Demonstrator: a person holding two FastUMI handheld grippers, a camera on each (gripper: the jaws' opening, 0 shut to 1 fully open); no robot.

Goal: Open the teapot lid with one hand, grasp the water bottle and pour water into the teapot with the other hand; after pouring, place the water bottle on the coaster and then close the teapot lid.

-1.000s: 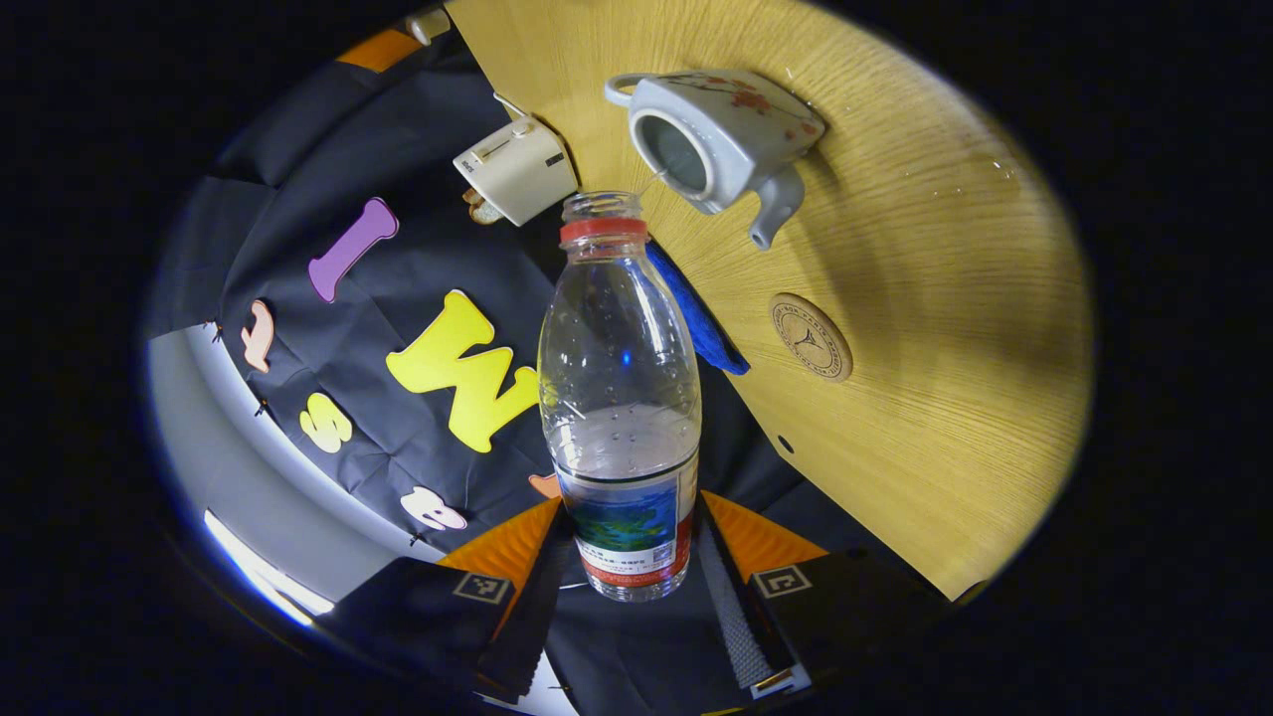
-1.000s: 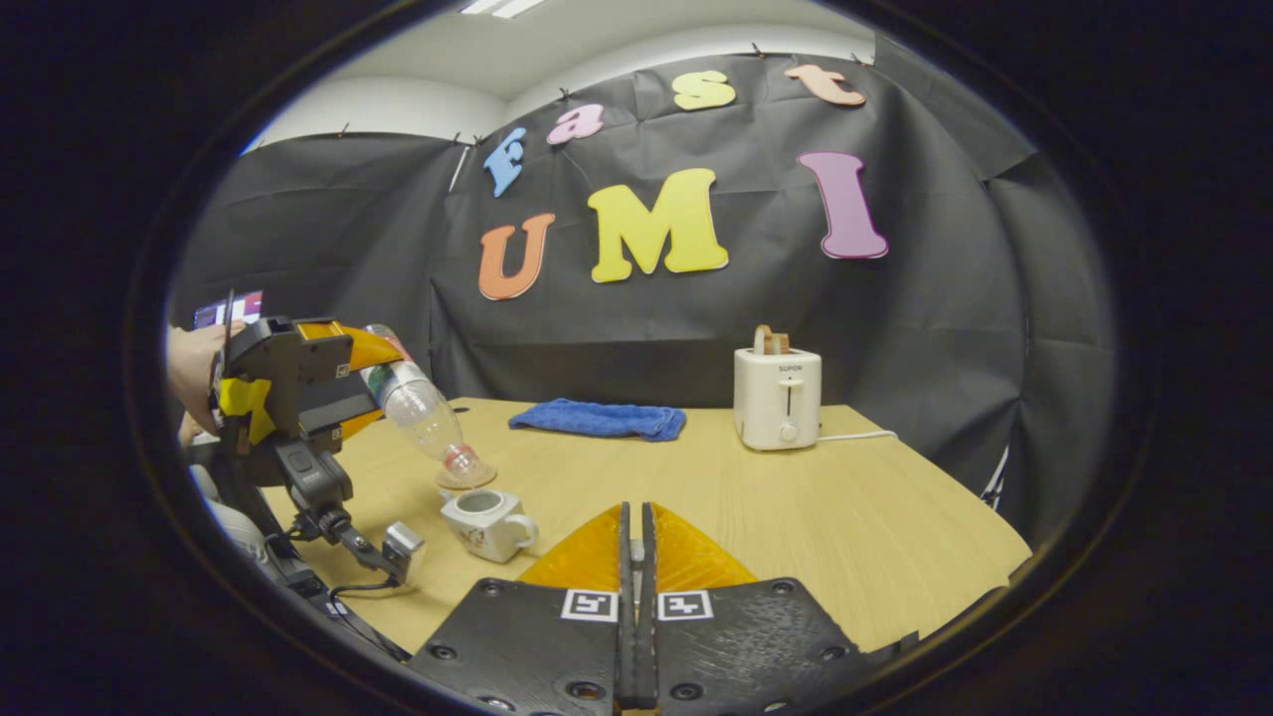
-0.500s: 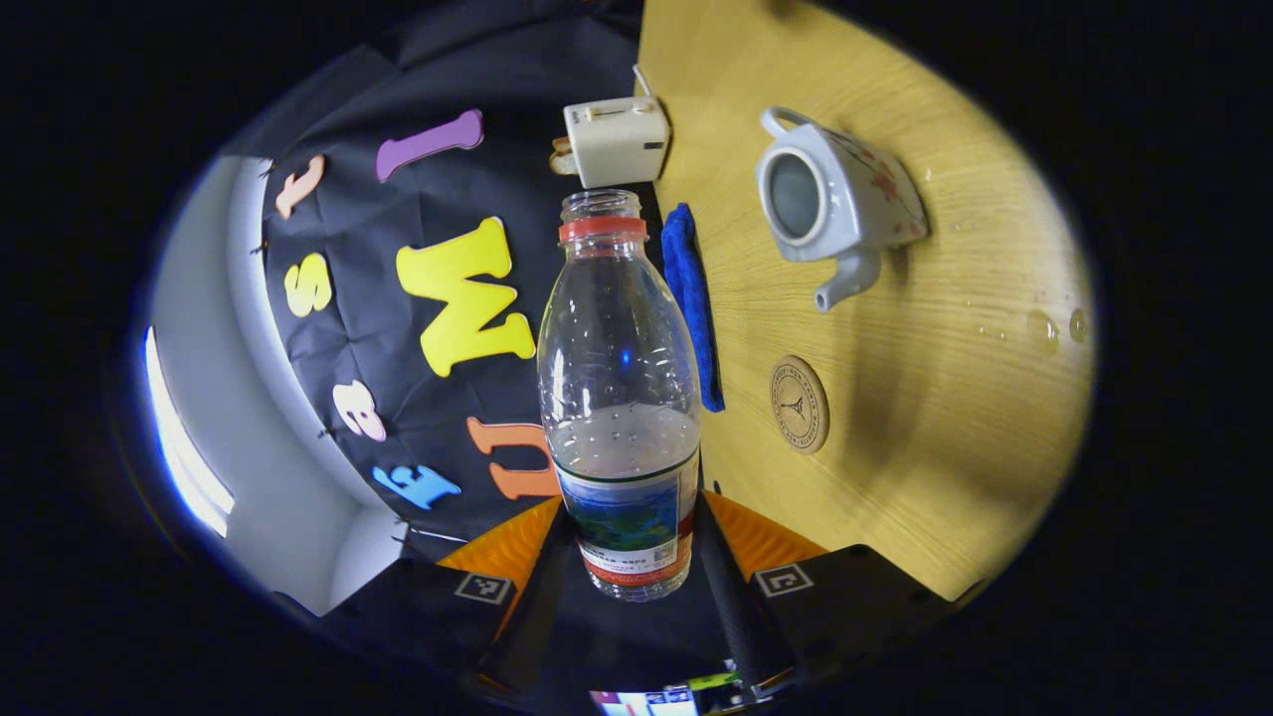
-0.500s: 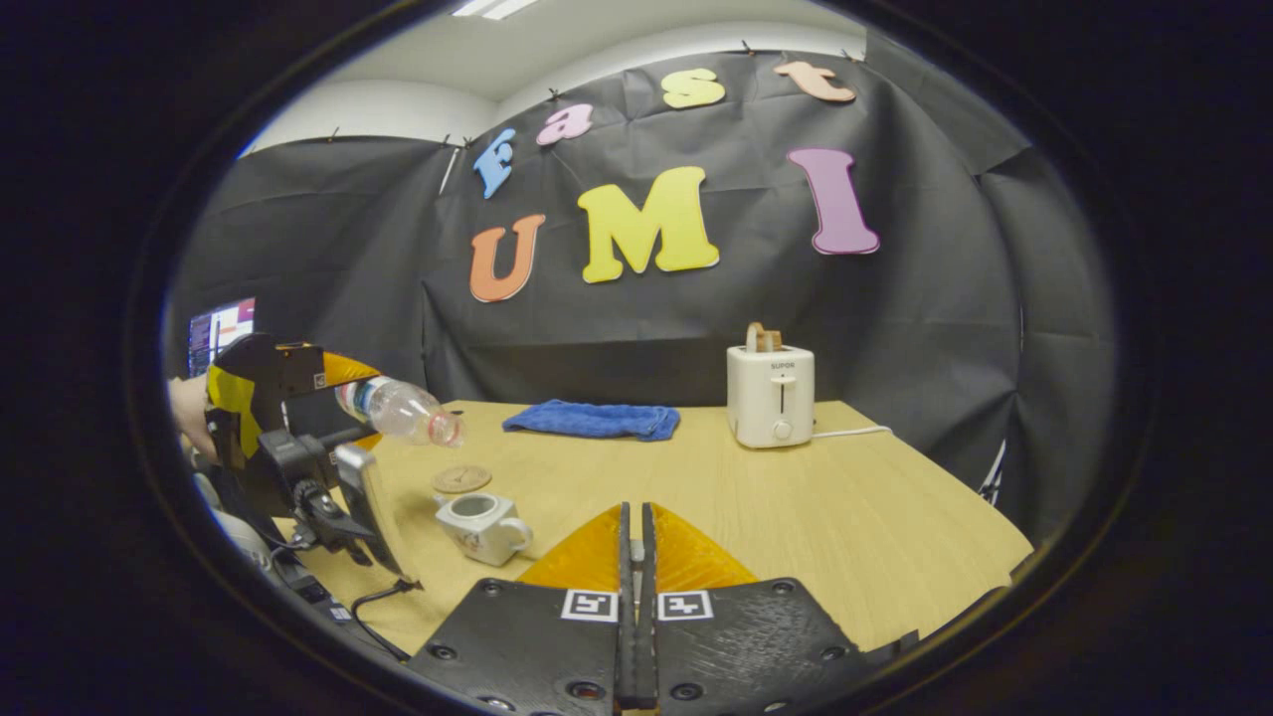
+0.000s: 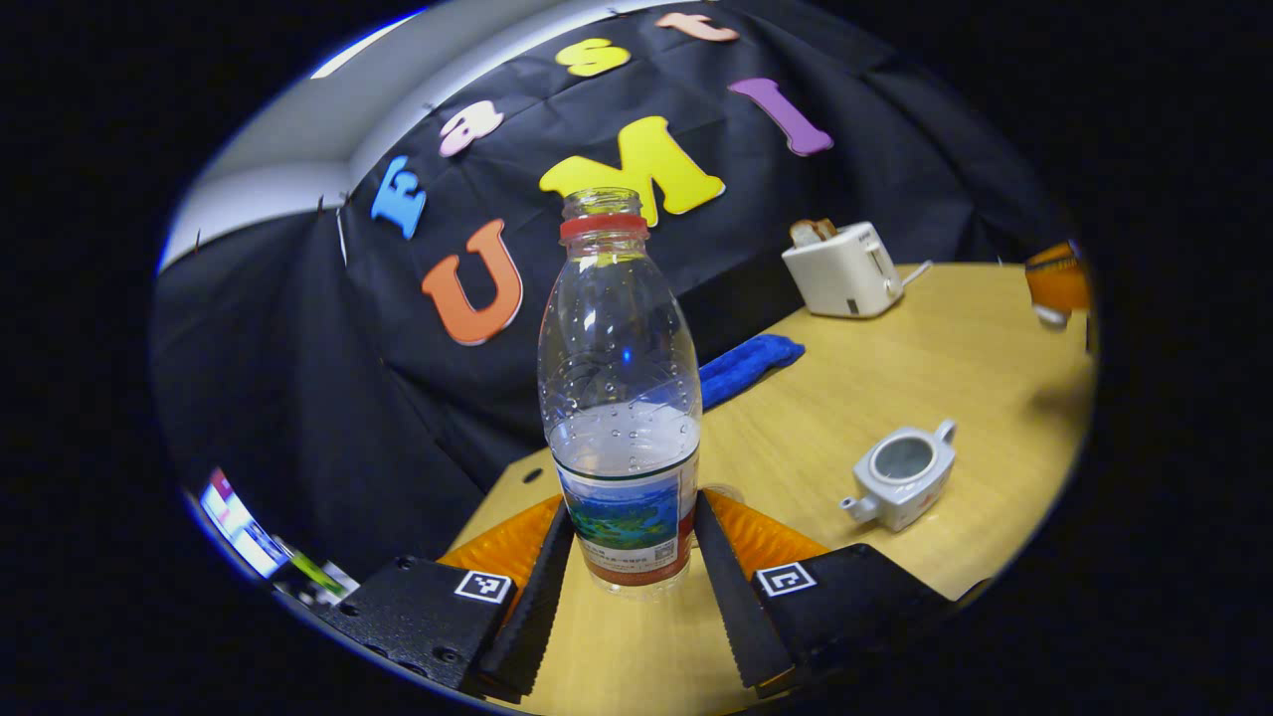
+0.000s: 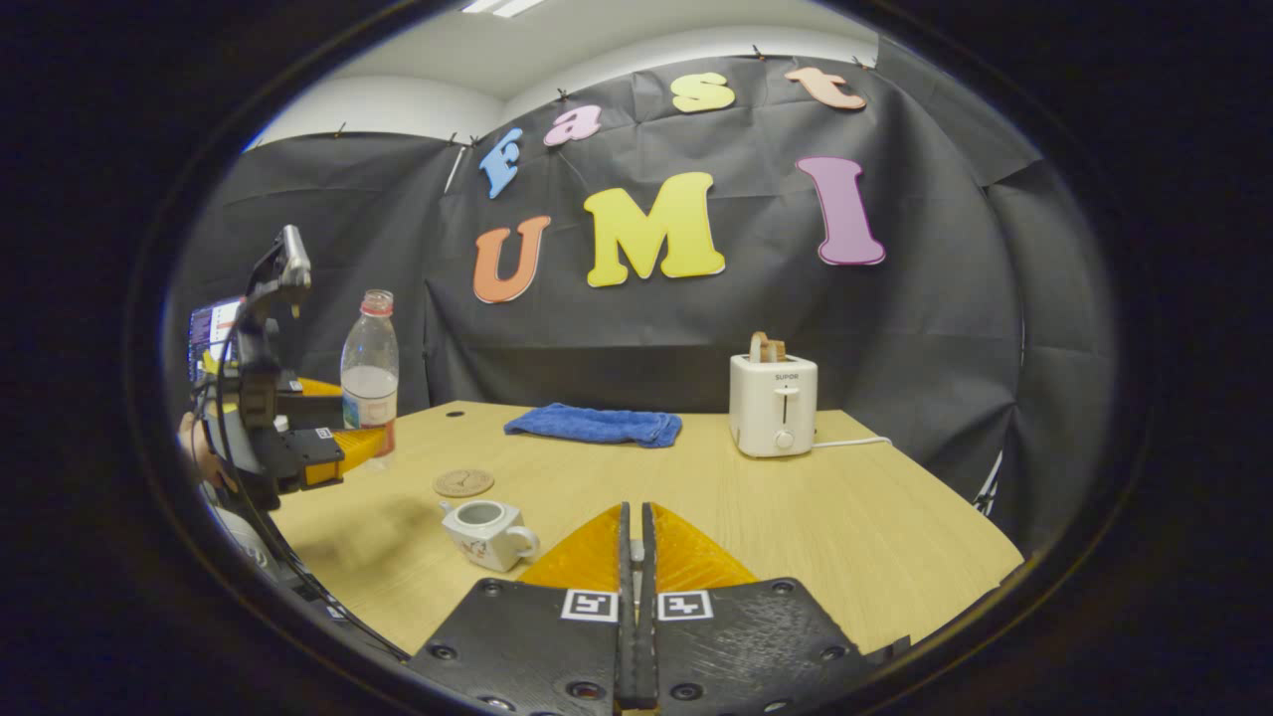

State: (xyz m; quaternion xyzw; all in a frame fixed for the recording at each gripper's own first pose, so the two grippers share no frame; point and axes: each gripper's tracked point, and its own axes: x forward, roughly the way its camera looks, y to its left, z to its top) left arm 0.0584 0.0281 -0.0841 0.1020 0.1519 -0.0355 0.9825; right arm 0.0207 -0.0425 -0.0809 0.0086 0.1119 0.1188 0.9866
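So pour looks done: water bottle (image 5: 619, 398) swung back upright from tilt, left gripper (image 5: 625, 597) pinching its labelled base. Teapot (image 5: 900, 475) lidless, off to gripper's right; coaster (image 6: 463, 482) just ahead, next stop probably. Right gripper (image 6: 634, 607) pressed together, can't tell if holding lid.

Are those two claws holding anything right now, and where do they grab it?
The left gripper clamps the water bottle upright by its labelled lower body. The right gripper looks shut; whether it pinches anything cannot be told.

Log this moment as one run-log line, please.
left gripper: holds water bottle upright | right gripper: shut | teapot: lid off | coaster: bare
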